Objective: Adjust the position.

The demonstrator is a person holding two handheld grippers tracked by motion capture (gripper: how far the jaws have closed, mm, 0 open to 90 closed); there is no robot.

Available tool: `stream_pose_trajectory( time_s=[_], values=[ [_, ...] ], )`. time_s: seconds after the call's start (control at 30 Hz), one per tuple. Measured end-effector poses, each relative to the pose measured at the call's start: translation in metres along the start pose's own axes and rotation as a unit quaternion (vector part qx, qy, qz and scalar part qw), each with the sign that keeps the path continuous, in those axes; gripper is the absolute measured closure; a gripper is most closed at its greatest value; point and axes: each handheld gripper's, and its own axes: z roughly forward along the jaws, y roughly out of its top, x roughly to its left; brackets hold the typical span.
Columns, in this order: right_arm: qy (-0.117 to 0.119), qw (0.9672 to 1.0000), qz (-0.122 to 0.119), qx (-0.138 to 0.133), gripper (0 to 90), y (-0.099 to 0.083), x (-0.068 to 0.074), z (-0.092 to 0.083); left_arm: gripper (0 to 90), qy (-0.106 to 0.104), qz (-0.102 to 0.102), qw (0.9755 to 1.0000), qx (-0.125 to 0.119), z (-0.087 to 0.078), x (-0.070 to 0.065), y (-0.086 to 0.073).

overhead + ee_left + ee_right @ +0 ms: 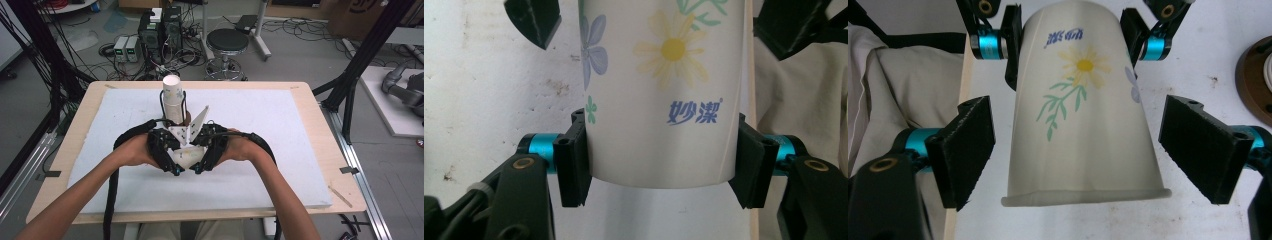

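A white paper cup (187, 156) printed with flowers lies on its side between the two grippers, low over the white foam board (280, 130). In the left gripper view my left gripper (661, 167) is shut on the cup (659, 100), its pads pressing both sides near the narrow bottom end. In the right gripper view my right gripper (1083, 147) stands open around the cup (1083, 115) near its rolled rim, with a gap between each pad and the cup wall. From above, the left gripper (167, 156) and right gripper (206, 154) meet nose to nose.
A tall stack of paper cups (172, 100) stands upright on a brown round base (1255, 85) just behind the grippers. The foam board lies on a wooden table (327, 150). A stool (227, 42) and computer boxes (160, 30) stand on the floor beyond.
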Motion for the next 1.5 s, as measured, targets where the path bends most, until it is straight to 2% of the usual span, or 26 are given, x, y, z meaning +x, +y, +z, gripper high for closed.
stream_pose_trajectory(
  time_s=[0.13,0.27,0.47,0.5,0.57,0.67,0.83,1.0,1.17,1.2,1.27,1.37,1.4,1.5],
  values=[
    [0.001,1.0000,0.008,-0.004,15.2,0.000,0.001,-0.003,37.1,0.006,0.000,1.0000,0.005,0.002,0.000,0.000],
    [0.000,0.9998,0.011,-0.013,15.2,0.000,0.003,-0.007,37.1,0.001,0.007,1.0000,0.005,0.002,-0.001,0.001],
    [-0.013,0.9988,0.016,-0.044,15.3,-0.001,0.002,-0.018,37.3,0.007,0.008,0.9999,0.003,0.001,-0.004,0.000],
    [-0.017,0.9985,0.016,-0.051,15.3,-0.002,0.002,-0.020,37.2,0.007,0.000,1.0000,-0.001,0.000,-0.005,-0.001],
    [-0.019,0.9978,0.021,-0.060,15.3,-0.004,0.002,-0.025,37.3,0.008,0.003,1.0000,-0.003,-0.003,-0.005,-0.002],
    [-0.027,0.9965,0.024,-0.075,15.3,-0.009,0.002,-0.032,37.3,0.007,-0.006,1.0000,-0.003,-0.006,-0.007,-0.005],
    [-0.036,0.9943,0.032,-0.095,15.3,-0.017,0.001,-0.041,37.2,0.011,-0.018,0.9998,-0.009,-0.006,-0.009,-0.017],
    [-0.043,0.9924,0.037,-0.110,15.3,-0.023,0.002,-0.048,37.3,0.016,-0.028,0.9988,-0.037,-0.010,-0.009,-0.031],
    [-0.050,0.9886,0.050,-0.133,15.3,-0.032,0.002,-0.052,37.2,0.018,-0.039,0.9960,-0.079,-0.014,-0.009,-0.041],
    [-0.048,0.9875,0.055,-0.140,15.3,-0.035,0.001,-0.052,37.2,0.015,-0.047,0.9947,-0.091,-0.013,-0.010,-0.042],
    [-0.051,0.9857,0.064,-0.147,15.3,-0.041,0.000,-0.051,37.2,0.019,-0.043,0.9938,-0.100,-0.014,-0.009,-0.045],
    [-0.054,0.9834,0.077,-0.155,15.3,-0.047,0.000,-0.049,37.2,0.023,-0.049,0.9904,-0.127,-0.014,-0.009,-0.049],
    [-0.054,0.9830,0.075,-0.159,15.4,-0.049,0.000,-0.049,37.2,0.023,-0.056,0.9882,-0.140,-0.014,-0.009,-0.050],
    [-0.056,0.9812,0.082,-0.165,15.3,-0.055,0.000,-0.046,37.2,0.028,-0.061,0.9843,-0.163,-0.015,-0.009,-0.053]
  ],
)
